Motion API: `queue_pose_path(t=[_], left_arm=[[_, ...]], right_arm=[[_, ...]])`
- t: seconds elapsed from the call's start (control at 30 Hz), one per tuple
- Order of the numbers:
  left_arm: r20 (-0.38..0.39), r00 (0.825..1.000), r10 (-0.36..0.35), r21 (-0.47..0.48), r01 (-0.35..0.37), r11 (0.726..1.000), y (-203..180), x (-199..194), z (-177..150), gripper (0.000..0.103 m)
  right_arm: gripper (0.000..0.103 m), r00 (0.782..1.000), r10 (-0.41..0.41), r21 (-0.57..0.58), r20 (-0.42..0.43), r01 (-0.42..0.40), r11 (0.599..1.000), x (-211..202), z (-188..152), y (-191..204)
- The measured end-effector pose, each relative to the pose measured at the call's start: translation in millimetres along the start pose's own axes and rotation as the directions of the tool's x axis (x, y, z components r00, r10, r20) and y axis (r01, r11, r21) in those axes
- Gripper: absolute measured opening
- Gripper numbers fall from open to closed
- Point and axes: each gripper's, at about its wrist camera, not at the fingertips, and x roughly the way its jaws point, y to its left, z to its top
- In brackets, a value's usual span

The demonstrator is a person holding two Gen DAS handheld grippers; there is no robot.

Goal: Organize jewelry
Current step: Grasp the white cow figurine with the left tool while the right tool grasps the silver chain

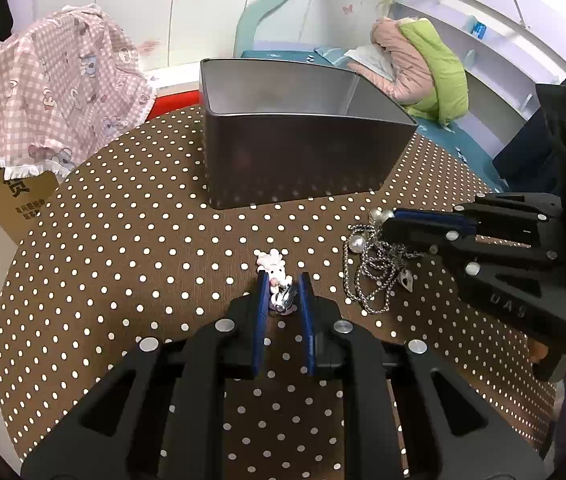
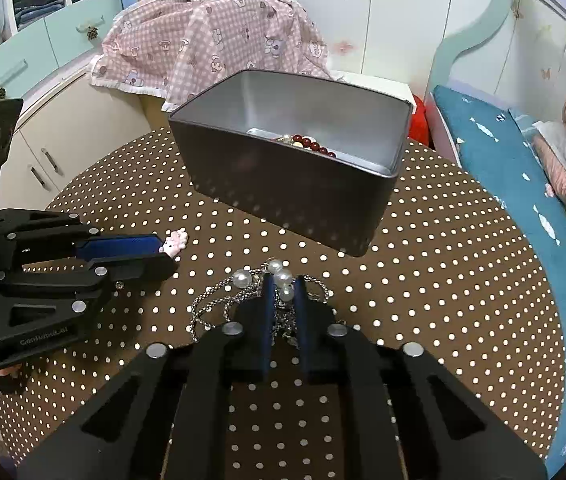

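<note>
Down on the round table point(image 1: 131, 240) with its brown white-dotted cloth, the left gripper point(image 1: 281, 280) has its blue-padded fingers point(image 1: 262, 300) parted a little, one on each side of a small white-and-pink cartoon-cat charm with a silvery clasp point(image 1: 277, 280). The charm lies on the cloth between the fingertips; whether the pads actually press it I cannot tell. To the right of those fingers, the right gripper point(image 2: 283, 282) reaches over a tangled silver chain necklace strung with large white pearls point(image 2: 243, 292). Its fingers point(image 2: 269, 308) are also narrowly parted, with one pearl and a strand of chain lying in the gap between them, the rest of the chain spilling out to their left. Contact there is unclear too. Beyond both pairs of fingertips stands an open rectangular grey metal tin point(image 2: 295, 196), and at its bottom lies a string of dark red beads point(image 2: 311, 144). Behind the tin, a pink checked cloth point(image 2: 211, 44) drapes over a cabinet.
</note>
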Motion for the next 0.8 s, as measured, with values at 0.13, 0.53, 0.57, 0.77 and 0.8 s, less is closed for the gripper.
queue_pose_path(t=[0.13, 0.53, 0.57, 0.77, 0.8], left_arm=[[0.003, 1.000, -0.018, -0.013, 0.018, 1.000, 4, 0, 0, 0.022], [0.005, 0.997, 0.076, 0.063, -0.077, 0.995, -11, 5, 4, 0.013], [0.005, 0.998, 0.067, 0.059, -0.067, 0.996, -11, 3, 5, 0.013], [0.077, 0.997, -0.033, 0.059, 0.028, 0.998, -18, -37, 21, 0.012], [0.086, 0.995, -0.044, 0.061, 0.039, 0.997, -19, -43, 25, 0.012]], right_arm=[[0.006, 0.999, 0.007, 0.021, 0.044, -0.008, 1.000, -16, 0, -4], [0.006, 0.982, 0.015, 0.042, 0.186, -0.023, 0.999, -87, 16, -5], [0.006, 0.980, 0.013, 0.042, 0.196, -0.022, 0.999, -91, 18, -4], [0.006, 0.971, -0.005, 0.050, 0.240, -0.007, 0.999, -112, 27, -5], [0.006, 0.970, -0.004, 0.052, 0.244, -0.009, 0.999, -114, 29, -5]])
